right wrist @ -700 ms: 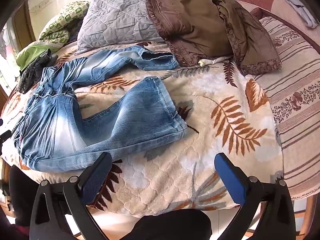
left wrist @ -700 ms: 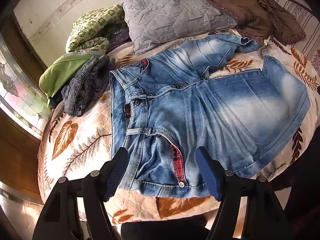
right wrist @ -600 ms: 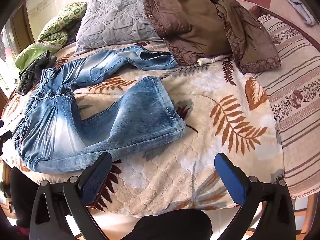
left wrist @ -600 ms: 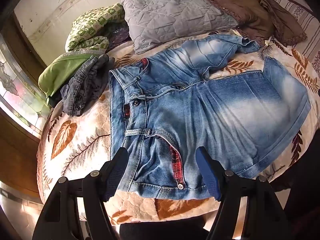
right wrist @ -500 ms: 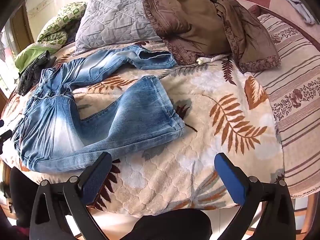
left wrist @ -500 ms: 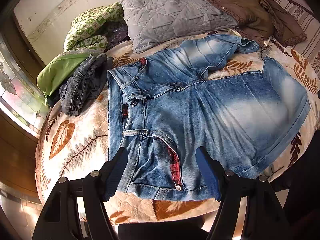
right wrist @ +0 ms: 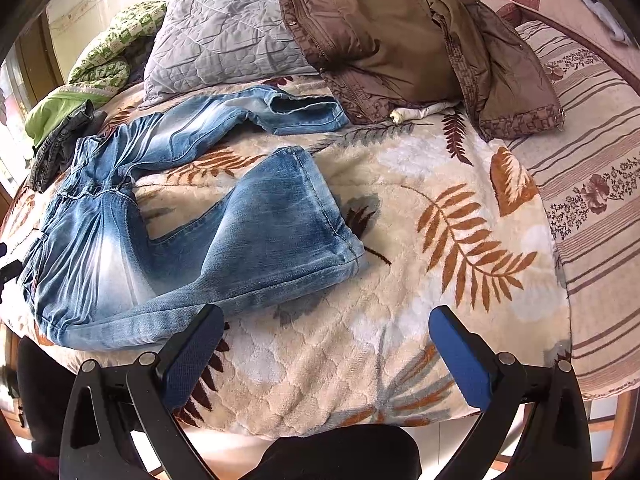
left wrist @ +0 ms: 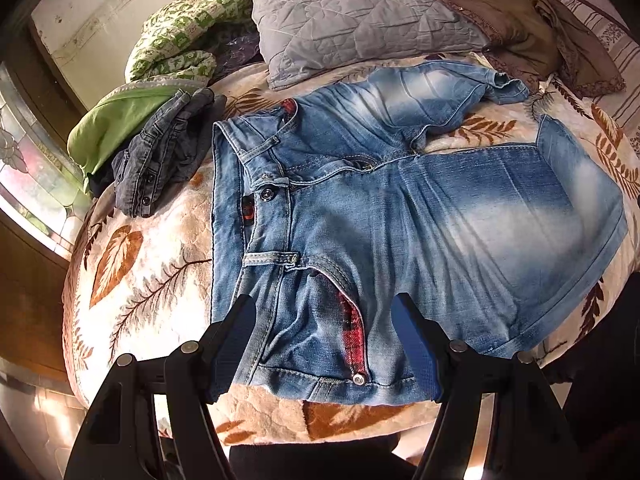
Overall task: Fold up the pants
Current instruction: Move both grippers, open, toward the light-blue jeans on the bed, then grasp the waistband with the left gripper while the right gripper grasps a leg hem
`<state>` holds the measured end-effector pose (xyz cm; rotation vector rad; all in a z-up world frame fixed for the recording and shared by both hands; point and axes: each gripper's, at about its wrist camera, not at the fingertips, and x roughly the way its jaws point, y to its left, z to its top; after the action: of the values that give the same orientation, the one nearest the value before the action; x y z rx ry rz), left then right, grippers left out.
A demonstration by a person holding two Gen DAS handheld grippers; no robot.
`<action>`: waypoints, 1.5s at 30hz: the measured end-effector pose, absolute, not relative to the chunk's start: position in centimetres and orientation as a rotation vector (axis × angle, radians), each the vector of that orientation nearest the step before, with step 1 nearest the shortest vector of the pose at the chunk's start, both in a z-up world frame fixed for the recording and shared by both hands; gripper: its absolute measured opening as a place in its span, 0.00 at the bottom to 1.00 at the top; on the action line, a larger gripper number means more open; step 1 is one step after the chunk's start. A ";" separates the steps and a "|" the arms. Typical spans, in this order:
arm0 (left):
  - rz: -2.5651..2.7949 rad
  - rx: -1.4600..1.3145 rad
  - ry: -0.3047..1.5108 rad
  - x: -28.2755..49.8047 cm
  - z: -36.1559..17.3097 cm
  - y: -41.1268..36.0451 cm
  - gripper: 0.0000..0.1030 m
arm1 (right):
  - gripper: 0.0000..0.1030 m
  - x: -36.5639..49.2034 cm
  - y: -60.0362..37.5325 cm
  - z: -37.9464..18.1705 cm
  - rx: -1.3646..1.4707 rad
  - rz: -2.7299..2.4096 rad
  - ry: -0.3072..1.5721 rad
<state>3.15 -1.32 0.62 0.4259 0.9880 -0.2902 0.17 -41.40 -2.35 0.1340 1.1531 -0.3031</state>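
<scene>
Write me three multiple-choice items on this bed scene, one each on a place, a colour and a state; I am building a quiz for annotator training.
1. Where does the brown jacket lie?
A. On the floor
B. At the head of the bed, partly over the grey pillow
C. Over the jeans' waistband

2. What colour is the lining at the pocket of the jeans?
A. Red plaid
B. Yellow
C. White

3. How are the jeans now?
A. Folded in half
B. Rolled up
C. Spread flat, legs apart

Answers: 1 B, its edge overlaps the pillow; 2 A, red check shows at the pocket opening; 3 C, bedspread shows between the legs, and both the left gripper and right gripper are open.
</scene>
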 end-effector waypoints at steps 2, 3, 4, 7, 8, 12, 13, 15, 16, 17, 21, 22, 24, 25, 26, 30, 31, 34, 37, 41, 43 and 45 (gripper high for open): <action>-0.290 0.419 0.994 3.3 0.6 -1.3 0.68 | 1.00 0.2 -41.7 -2.5 0.147 -0.299 1.169; -0.289 0.418 0.997 3.4 0.6 -1.3 0.68 | 1.00 0.2 -41.7 -2.5 0.150 -0.299 1.165; -0.288 0.416 1.000 3.5 0.6 -1.4 0.68 | 1.00 0.1 -41.8 -2.6 0.154 -0.299 1.161; -0.289 0.411 1.008 3.8 0.6 -1.5 0.68 | 1.00 0.0 -42.2 -2.7 0.157 -0.303 1.152; -0.290 0.410 1.009 3.8 0.6 -1.6 0.68 | 1.00 -0.1 -42.3 -2.8 0.155 -0.306 1.148; -0.289 0.406 1.014 3.9 0.6 -1.7 0.68 | 1.00 -0.4 -42.9 -2.8 0.177 -0.309 1.139; -0.290 0.406 1.016 4.0 0.6 -1.8 0.68 | 1.00 -0.6 -43.0 -2.8 0.181 -0.310 1.136; -0.289 0.404 1.020 4.0 0.6 -1.8 0.68 | 1.00 -0.6 -43.2 -2.8 0.195 -0.312 1.130; -0.293 0.398 1.023 4.1 0.7 -1.8 0.68 | 1.00 -0.6 -43.4 -2.8 0.190 -0.318 1.138; -0.295 0.389 1.026 4.1 0.7 -1.8 0.68 | 1.00 -0.6 -43.5 -2.7 0.190 -0.323 1.136; -0.296 0.367 1.040 4.3 0.9 -1.6 0.68 | 1.00 -0.5 -43.9 -2.3 0.216 -0.315 1.107; -0.300 0.357 1.045 4.3 0.9 -1.4 0.68 | 1.00 -0.4 -44.0 -2.2 0.218 -0.313 1.104; -0.302 0.332 1.058 4.5 1.1 -0.8 0.68 | 1.00 0.1 -44.3 -2.1 0.220 -0.312 1.100; -0.296 0.312 1.064 4.5 1.3 -0.2 0.68 | 1.00 0.4 -44.5 -2.1 0.224 -0.315 1.103; -0.286 0.288 1.070 4.6 1.5 0.5 0.68 | 1.00 0.8 -44.8 -2.2 0.229 -0.316 1.115; -0.230 0.134 1.122 5.0 1.7 4.7 0.68 | 1.00 2.7 -46.6 -3.0 0.315 -0.301 1.138; -0.226 0.092 1.135 4.9 1.5 5.7 0.68 | 1.00 3.3 -47.1 -3.3 0.336 -0.297 1.139; -0.226 0.000 1.185 4.6 0.2 7.9 0.68 | 1.00 4.8 -48.4 -4.5 0.360 -0.311 1.153; -0.256 -0.115 1.255 4.8 -2.3 9.3 0.67 | 1.00 5.4 -49.6 -6.2 0.432 -0.332 1.175; -0.348 -0.341 1.330 5.9 -5.6 10.1 0.66 | 1.00 4.6 -50.7 -8.8 0.655 -0.309 1.200; -0.377 -0.444 1.338 6.7 -6.9 10.0 0.68 | 0.99 4.3 -50.4 -10.1 0.755 -0.258 1.199; -0.336 -0.450 1.303 7.3 -7.3 9.9 0.68 | 0.98 4.1 -50.1 -11.0 0.840 -0.219 1.180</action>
<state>7.27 9.88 -7.30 -0.4501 1.3028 -0.3360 4.13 -50.07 -11.00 0.8396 1.1803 -0.2190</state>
